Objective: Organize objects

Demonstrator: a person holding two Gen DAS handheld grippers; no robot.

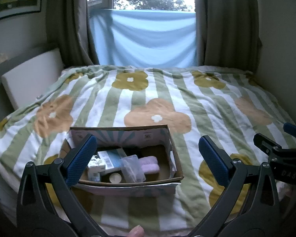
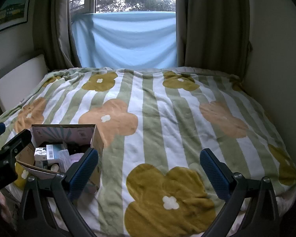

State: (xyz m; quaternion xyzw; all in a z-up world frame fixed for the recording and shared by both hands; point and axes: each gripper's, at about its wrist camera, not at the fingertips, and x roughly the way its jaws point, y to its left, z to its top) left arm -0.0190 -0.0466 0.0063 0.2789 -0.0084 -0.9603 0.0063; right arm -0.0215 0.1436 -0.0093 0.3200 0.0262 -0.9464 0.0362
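We have the left tool (image 1: 147, 156) spread wide, gripping nothing, over the near side of the cardboard box (image 1: 126, 187). Box sits on the bed (image 1: 167, 90) near its front edge, with small boxes, a clear plastic container (image 1: 133, 168) and a purple item inside. Right tool (image 2: 148, 169) also wide open and empty, right of the box, above the flowered duvet.

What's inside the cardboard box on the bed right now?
The cardboard box holds a barcoded box, a patterned white carton, a clear plastic container, a lilac fuzzy item and a round white lid. Anything beneath them, or behind the near wall, is hidden.
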